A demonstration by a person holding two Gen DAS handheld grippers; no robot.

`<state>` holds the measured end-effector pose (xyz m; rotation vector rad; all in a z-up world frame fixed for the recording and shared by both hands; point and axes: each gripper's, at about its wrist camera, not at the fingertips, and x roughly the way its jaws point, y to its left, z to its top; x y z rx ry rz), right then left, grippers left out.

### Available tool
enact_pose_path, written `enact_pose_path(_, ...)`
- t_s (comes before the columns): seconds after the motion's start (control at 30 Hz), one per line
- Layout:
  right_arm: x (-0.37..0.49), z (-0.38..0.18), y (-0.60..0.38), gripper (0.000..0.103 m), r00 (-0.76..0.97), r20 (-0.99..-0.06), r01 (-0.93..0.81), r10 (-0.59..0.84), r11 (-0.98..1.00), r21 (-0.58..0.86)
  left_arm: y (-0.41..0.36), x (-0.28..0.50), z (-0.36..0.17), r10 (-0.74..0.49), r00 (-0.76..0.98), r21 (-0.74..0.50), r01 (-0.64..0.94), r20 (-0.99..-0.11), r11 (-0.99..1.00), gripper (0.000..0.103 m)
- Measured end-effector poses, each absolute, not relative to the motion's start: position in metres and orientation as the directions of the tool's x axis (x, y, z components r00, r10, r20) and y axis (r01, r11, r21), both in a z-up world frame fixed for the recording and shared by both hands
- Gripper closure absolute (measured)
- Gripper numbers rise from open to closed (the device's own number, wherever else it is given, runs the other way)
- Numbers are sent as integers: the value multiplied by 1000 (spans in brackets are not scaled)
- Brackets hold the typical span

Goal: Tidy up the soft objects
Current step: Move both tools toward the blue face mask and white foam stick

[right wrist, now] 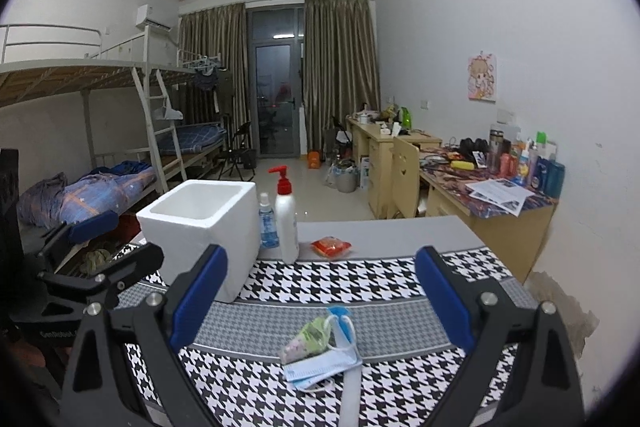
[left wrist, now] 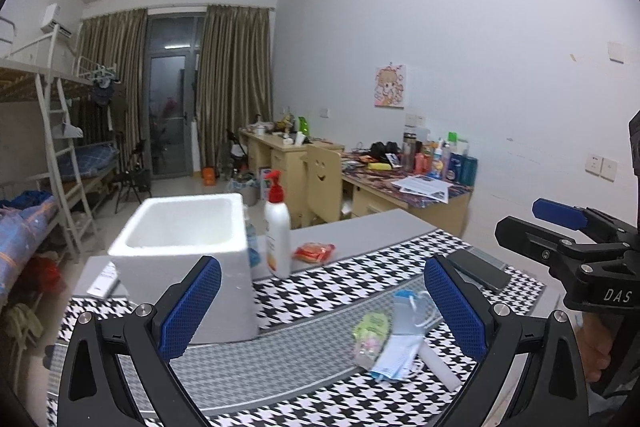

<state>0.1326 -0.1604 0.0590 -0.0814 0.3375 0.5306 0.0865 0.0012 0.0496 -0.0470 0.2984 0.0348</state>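
Both claws, left claw [left wrist: 320, 311] and right claw [right wrist: 322, 301], gape wide, empty. Face mask [right wrist: 324, 367] ahead of right claw: light, floppy; pinch bunched middle, not ear loops.

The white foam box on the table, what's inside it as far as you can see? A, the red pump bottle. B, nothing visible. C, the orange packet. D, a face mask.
B: the white foam box shows only bare white inner walls, though its floor is hidden. The face mask lies on the checked mat, and the pump bottle and orange packet sit outside to its right.
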Motion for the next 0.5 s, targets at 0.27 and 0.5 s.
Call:
enact_pose_path(0.27,131,43,-179,6,828,-342,-467,443,884,15,-12,90,31,-23,943,-63,3,-331,998,1)
enact_pose_path(0.5,125,28,-189,6,843,-351,-438,408,899,-7,-24,96,17,-56,932,-58,38,-359,998,1)
